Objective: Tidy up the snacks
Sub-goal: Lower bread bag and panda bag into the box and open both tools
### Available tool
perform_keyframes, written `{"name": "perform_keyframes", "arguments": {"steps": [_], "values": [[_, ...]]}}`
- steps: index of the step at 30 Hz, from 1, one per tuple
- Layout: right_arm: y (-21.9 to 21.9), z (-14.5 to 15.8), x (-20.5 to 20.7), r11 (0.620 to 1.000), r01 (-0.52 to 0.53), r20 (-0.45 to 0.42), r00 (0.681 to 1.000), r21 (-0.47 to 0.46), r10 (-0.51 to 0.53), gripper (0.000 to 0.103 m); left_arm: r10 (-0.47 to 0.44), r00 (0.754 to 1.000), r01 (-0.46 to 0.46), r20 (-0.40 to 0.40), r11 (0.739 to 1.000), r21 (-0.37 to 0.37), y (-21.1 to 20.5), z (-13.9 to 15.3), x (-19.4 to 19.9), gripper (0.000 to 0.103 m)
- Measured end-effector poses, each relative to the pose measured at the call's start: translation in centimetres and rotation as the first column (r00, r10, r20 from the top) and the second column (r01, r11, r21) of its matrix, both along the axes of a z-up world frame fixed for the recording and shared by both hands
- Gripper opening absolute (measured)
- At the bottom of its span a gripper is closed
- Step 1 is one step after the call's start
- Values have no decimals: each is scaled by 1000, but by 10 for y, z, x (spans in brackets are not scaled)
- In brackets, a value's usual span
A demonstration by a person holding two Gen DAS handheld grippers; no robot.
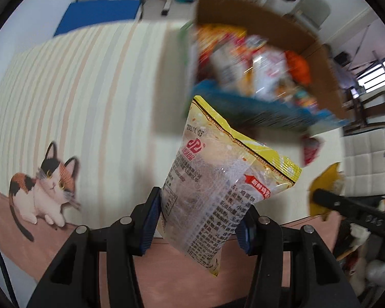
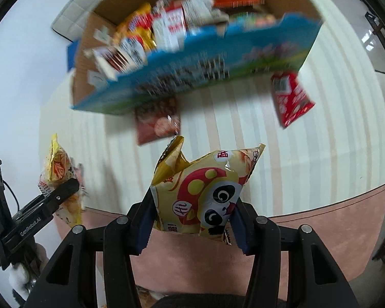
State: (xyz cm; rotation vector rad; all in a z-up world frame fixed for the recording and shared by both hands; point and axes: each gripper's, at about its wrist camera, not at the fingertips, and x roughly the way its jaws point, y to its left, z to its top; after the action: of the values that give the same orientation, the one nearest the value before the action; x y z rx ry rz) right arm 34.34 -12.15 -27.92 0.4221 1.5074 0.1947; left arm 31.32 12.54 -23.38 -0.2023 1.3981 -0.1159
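Two grippers each carry a snack toward a cardboard box lying just beyond their fingers, blue-fronted, open-topped and crammed with packets. Left gripper is clamped on a tall clear-and-yellow biscuit bag, long axis upright. Right gripper pinches a crumpled yellow panda bag. Both seem about equally near the box; two loose red packets lie just outside it.

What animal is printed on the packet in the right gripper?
A black-and-white panda on the yellow packet, clearest in the right wrist view.
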Motion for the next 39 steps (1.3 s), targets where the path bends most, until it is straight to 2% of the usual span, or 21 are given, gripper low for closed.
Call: {"name": "perform_keyframes", "arguments": {"steps": [4, 8, 11, 16, 20, 22, 26, 29, 31, 32, 33, 35, 39], "values": [[-22, 37, 15, 999, 19, 69, 997, 39, -21, 55, -27, 998, 30, 56, 998, -52, -48, 25, 33, 49], [-38, 69, 44, 999, 19, 142, 990, 31, -23, 55, -59, 993, 63, 105, 997, -34, -73, 49, 67, 49], [-46, 77, 75, 1000, 23, 166, 986, 11, -25, 55, -72, 993, 75, 94, 997, -29, -90, 50, 101, 49], [-56, 61, 126, 999, 22, 154, 988, -24, -18, 55, -60, 998, 59, -5, 996, -72, -103, 22, 154, 49], [-60, 36, 156, 998, 7, 105, 994, -55, -1, 55, -38, 994, 28, -104, 995, -99, -111, -8, 188, 49], [-60, 25, 164, 998, 1, 83, 997, -58, 4, 55, -41, 991, 29, -128, 995, -95, -116, -18, 195, 49], [-60, 1, 175, 999, -13, 30, 999, -36, 14, 56, -37, 984, 34, -173, 999, -19, -125, -39, 204, 50], [-57, -15, 178, 999, -32, -17, 999, -27, 32, 62, -47, 977, 43, -206, 999, -23, -128, -52, 205, 51], [-55, -19, 178, 998, -44, -28, 999, -48, 43, 79, -63, 970, 62, -236, 998, -12, -132, -60, 204, 58], [-55, -20, 177, 997, -53, -34, 998, -57, 51, 89, -72, 968, 72, -242, 997, -9, -135, -63, 203, 73], [-55, -21, 177, 997, -56, -39, 998, -59, 53, 90, -74, 968, 75, -240, 997, -2, -136, -63, 201, 82], [-56, -23, 176, 997, -57, -45, 998, -56, 54, 91, -76, 970, 78, -232, 997, 0, -138, -63, 199, 86], [-57, -21, 175, 992, -76, -43, 997, -101, 72, 93, -75, 976, 76, -206, 997, -1, -139, -59, 199, 86]]}}
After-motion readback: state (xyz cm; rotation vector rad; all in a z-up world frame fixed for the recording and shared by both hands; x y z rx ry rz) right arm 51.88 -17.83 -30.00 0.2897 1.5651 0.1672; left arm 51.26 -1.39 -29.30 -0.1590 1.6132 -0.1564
